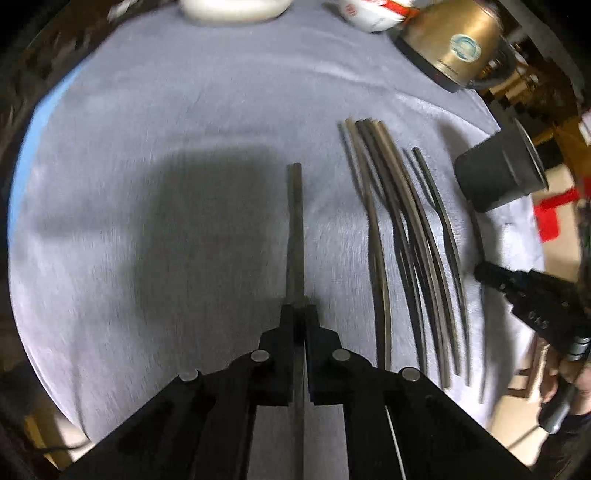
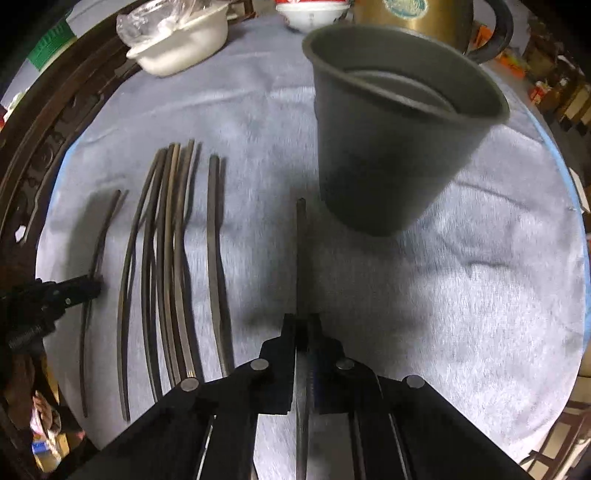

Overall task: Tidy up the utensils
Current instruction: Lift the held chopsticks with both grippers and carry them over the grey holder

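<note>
My left gripper (image 1: pixel 299 314) is shut on a dark chopstick (image 1: pixel 295 229) that points forward over the pale grey cloth. It also shows at the left of the right wrist view (image 2: pixel 94 288), holding its chopstick (image 2: pixel 105 221). My right gripper (image 2: pixel 301 323) is shut on another chopstick (image 2: pixel 301 254), whose tip is close to the base of a dark grey cup (image 2: pixel 391 147). That gripper shows in the left wrist view (image 1: pixel 480 273), with the cup (image 1: pixel 498 173) beyond it. Several loose chopsticks (image 1: pixel 402 236) (image 2: pixel 170 258) lie side by side between the grippers.
A white bowl with plastic wrap (image 2: pixel 177 40), a red and white bowl (image 2: pixel 314 14) and a brass kettle (image 1: pixel 454 40) stand at the far edge of the round table. The cloth (image 1: pixel 166 110) covers the table; a carved dark rim (image 2: pixel 44 140) runs on the left.
</note>
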A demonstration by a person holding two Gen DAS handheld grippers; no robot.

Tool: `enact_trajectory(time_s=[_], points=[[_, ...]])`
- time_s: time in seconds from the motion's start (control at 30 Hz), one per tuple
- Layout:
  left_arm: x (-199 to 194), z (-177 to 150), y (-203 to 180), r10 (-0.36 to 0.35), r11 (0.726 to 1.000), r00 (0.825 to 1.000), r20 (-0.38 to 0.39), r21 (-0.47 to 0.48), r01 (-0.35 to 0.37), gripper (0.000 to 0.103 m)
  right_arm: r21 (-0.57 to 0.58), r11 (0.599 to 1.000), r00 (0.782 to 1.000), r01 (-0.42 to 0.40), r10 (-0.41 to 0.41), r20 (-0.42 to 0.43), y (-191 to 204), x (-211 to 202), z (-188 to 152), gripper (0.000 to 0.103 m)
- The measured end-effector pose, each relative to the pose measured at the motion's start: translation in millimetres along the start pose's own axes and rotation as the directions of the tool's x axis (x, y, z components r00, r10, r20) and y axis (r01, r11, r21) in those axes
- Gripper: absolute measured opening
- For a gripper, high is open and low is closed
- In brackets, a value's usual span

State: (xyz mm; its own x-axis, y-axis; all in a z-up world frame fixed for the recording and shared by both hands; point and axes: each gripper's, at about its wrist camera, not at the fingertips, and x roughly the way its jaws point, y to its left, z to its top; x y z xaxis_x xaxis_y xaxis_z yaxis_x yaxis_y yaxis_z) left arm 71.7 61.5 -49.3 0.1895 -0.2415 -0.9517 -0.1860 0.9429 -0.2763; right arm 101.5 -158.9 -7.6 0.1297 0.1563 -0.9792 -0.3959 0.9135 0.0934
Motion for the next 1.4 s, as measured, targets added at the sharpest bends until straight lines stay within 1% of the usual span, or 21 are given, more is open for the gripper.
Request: enact_trajectory(time_s=[0.07,0.13,0.3,0.43,0.53,0.6,0.67,0.77,0.8,0.83,0.87,0.97,1.03,1.07,1.1,1.17,1.2,1.23,1.3,1.37,1.4], points=[[-0.8,3.2,4.5,-0.013,1.0,0.999,-0.031,-0.014,0.012,0.005,0.015,1.0,0.999,-0.025,0.026,-0.039,-5.6,0.2,4.5,0.009],[1.3,10.9,1.3,0.002,1.0,0.997,-0.079,0.017,-0.001,0.007,0.033,0.999,0.996,-0.041,0.043,-0.078,-10.2,1.6,11.8,0.009],[11.0,31.0,0.4,-0.007,1.0,0.989,-0.148,0.014,0.009,0.011,0.014,1.0,0.993,-0.024,0.025,-0.117,-6.9,4.8,26.1,0.009],[22.7,46.1,-0.3,0.002,1.0,0.987,-0.158,0.028,0.003,0.006,-0.013,1.0,0.994,-0.007,0.005,-0.114,-3.0,6.1,36.6,0.008],[9.3,29.1,12.2,-0.025,1.0,0.989,-0.143,0.012,0.027,0.005,0.007,1.0,0.997,-0.031,0.031,-0.077,3.2,6.3,33.5,0.006],[-2.6,17.7,23.8,-0.074,0.997,0.992,-0.098,-0.018,0.072,0.005,0.042,0.996,0.997,-0.082,0.082,-0.012,0.2,0.1,19.1,0.006],[-22.2,6.6,32.4,-0.095,0.995,0.995,-0.009,-0.035,0.094,0.005,0.076,0.987,0.988,-0.14,0.134,0.072,-4.8,-16.5,8.7,0.006],[-58.2,-2.6,39.1,-0.105,0.993,0.978,0.18,-0.042,0.114,0.005,0.113,0.971,0.955,-0.212,0.181,0.234,-12.8,-49.6,-10.7,0.006],[-71.9,-6.7,40.0,-0.082,0.994,0.961,0.264,-0.045,0.097,0.005,0.126,0.97,0.942,-0.208,0.164,0.293,-14.9,-60.9,-18.5,0.006],[-85.4,-11.4,39.7,-0.065,0.995,0.932,0.357,-0.044,0.086,0.005,0.135,0.97,0.922,-0.202,0.142,0.36,-16.5,-72.2,-26.6,0.006],[-94.7,-11.8,39.2,-0.055,0.996,0.91,0.412,-0.044,0.08,0.005,0.145,0.969,0.904,-0.2,0.125,0.41,-18.4,-80.6,-33.2,0.006],[-113.8,-15.3,26.3,-0.026,0.998,0.822,0.569,-0.039,0.059,0.005,0.192,0.97,0.834,-0.151,0.021,0.551,-30.9,-112.0,-50.6,0.006],[-125.2,-22.6,15.6,-0.01,0.999,0.749,0.662,-0.025,0.035,0.005,0.22,0.967,0.786,-0.124,-0.04,0.617,-35.4,-125.7,-58.5,0.006],[-125.9,-22.5,9.0,0.0,1.0,0.72,0.694,-0.022,0.021,0.005,0.231,0.969,0.756,-0.093,-0.082,0.649,-38.5,-133.8,-61.3,0.006],[-126.1,-25.1,1.9,0.015,1.0,0.68,0.733,-0.019,-0.002,0.005,0.242,0.968,0.725,-0.063,-0.122,0.678,-41.3,-140.2,-63.8,0.006],[-128.8,-32.9,-6.7,0.043,0.999,0.62,0.784,-0.02,-0.043,0.005,0.263,0.964,0.68,-0.03,-0.173,0.713,-40.7,-145.1,-66.4,0.006],[-127.1,-38.3,-7.3,0.053,0.998,0.6,0.798,-0.015,-0.069,0.005,0.268,0.963,0.659,-0.005,-0.198,0.725,-39.1,-145.6,-68.4,0.006],[-123.0,-40.7,-9.6,0.064,0.996,0.592,0.803,-0.014,-0.09,0.005,0.27,0.963,0.651,0.014,-0.214,0.728,-38.1,-143.8,-69.6,0.006],[-117.3,-48.4,-12.4,0.073,0.993,0.584,0.808,-0.004,-0.118,0.005,0.264,0.964,0.649,0.024,-0.215,0.73,-40.4,-144.2,-73.6,0.006],[-118.7,-60.0,-14.6,0.084,0.988,0.552,0.829,0.002,-0.153,0.006,0.258,0.965,0.636,0.045,-0.227,0.738,-37.3,-147.8,-79.4,0.006],[-122.2,-65.3,-13.1,0.082,0.988,0.549,0.832,0.005,-0.155,0.006,0.253,0.967,0.635,0.041,-0.22,0.741,-36.6,-149.6,-82.6,0.006]])
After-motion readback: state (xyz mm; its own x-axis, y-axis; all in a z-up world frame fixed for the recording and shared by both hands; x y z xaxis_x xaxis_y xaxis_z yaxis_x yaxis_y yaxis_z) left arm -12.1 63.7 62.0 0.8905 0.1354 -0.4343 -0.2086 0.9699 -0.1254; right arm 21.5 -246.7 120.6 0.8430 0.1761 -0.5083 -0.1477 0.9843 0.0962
